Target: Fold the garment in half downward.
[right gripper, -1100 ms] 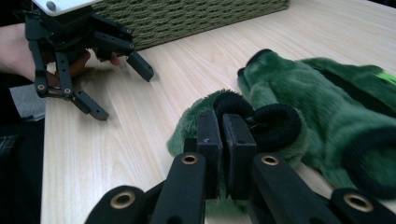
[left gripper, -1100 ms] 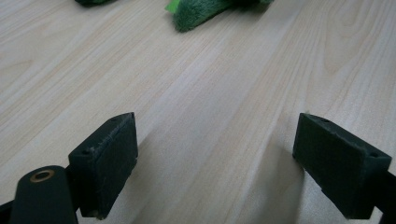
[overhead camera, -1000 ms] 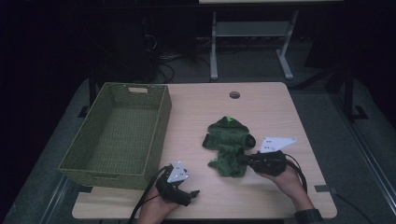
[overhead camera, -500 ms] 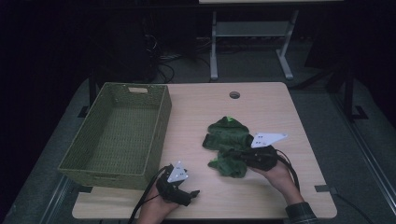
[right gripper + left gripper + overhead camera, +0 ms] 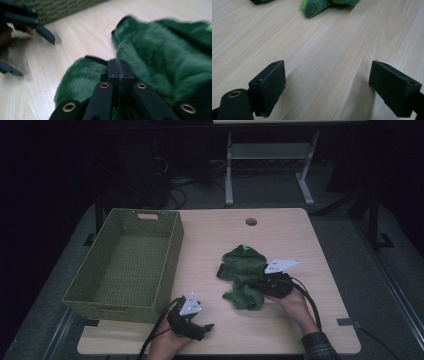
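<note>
Both forearms reach in from the near edge: the left gripper point(image 5: 192, 325) rests low, jaws spread wide; the right gripper point(image 5: 257, 284) points left, jaws pressed together.

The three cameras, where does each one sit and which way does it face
High view: fixed above the person's side, facing forward and down on the table, green basket and green plush toy; both hands with the left tool and right tool enter from below.
Left gripper view: rides the left tool, looking low across bare wood between open jaws.
Right gripper view: rides the right tool, jaws shut against the plush.
Shared: both gripper views show the plush; the right one also shows the left tool.
</note>
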`<control>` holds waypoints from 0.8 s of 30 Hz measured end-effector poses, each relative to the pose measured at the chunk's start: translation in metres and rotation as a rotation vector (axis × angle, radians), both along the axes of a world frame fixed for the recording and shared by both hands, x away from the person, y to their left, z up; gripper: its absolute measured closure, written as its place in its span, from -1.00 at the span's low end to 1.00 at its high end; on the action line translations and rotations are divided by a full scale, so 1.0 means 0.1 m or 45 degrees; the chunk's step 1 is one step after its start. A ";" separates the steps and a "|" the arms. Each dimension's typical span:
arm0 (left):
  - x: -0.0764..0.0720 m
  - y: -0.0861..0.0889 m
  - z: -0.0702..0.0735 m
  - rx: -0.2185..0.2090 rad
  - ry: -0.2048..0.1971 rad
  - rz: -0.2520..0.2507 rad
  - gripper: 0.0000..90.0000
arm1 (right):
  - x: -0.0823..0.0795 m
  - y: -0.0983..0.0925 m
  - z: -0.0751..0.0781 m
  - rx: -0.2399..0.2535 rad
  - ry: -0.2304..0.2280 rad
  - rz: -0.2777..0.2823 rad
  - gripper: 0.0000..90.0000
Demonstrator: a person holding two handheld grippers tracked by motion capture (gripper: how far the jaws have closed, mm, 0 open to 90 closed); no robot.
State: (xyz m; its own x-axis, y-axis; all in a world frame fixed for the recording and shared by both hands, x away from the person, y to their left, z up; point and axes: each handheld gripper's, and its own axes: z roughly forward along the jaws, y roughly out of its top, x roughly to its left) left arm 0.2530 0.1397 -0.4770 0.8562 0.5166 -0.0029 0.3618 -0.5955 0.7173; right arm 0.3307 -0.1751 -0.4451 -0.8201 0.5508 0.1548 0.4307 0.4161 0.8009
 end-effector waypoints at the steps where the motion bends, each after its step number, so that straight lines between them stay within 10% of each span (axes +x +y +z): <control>1: 0.00 0.00 0.00 0.000 0.000 0.000 -0.71 | 0.01 0.04 -0.03 -0.010 0.019 0.007 0.99; 11: 0.00 0.00 0.00 0.001 0.000 -0.001 -0.71 | 0.06 0.17 -0.24 -0.081 0.146 0.003 1.00; 24: 0.00 0.00 0.00 0.000 0.001 -0.001 -0.71 | 0.05 0.11 -0.17 -0.062 0.106 -0.034 0.79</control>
